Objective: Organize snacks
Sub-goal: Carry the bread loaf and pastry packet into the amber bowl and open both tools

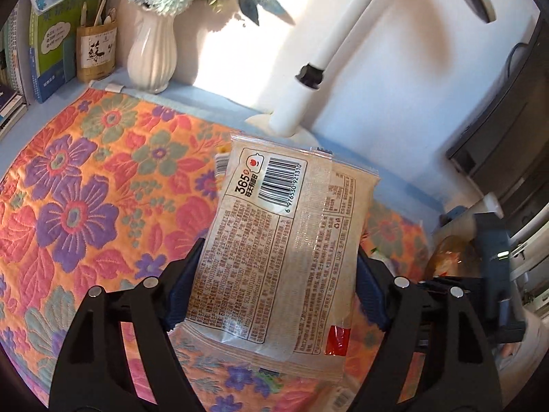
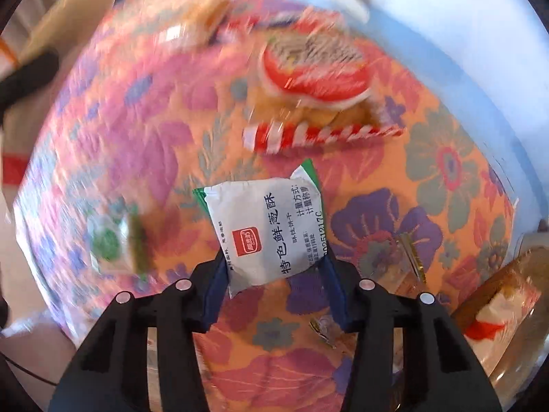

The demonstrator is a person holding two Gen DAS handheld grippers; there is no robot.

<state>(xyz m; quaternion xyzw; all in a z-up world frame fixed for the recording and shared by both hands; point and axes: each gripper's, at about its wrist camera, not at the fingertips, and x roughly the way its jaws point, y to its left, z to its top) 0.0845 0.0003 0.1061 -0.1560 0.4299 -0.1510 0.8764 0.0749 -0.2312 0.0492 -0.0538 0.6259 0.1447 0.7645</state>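
Note:
In the left wrist view, my left gripper [image 1: 279, 250] is shut on a large beige snack packet [image 1: 281, 206]. The packet's printed back and barcode face the camera, it is held above the floral cloth [image 1: 85, 189], and the blue pads [image 1: 187, 274] press on its two sides. In the right wrist view, my right gripper [image 2: 274, 257] is shut on a small white packet with green edges [image 2: 264, 219], with its lower end between the pads. It points steeply down at the floral cloth [image 2: 446, 171], which is blurred.
A red-topped snack bag with a striped edge [image 2: 315, 75] lies beyond the white packet. A small green packet [image 2: 113, 240] lies to the left and a wrapped bread [image 2: 497, 302] to the right. A white vase [image 1: 152, 51], pen holder [image 1: 96, 51], books [image 1: 51, 51] and lamp post [image 1: 308, 79] line the back.

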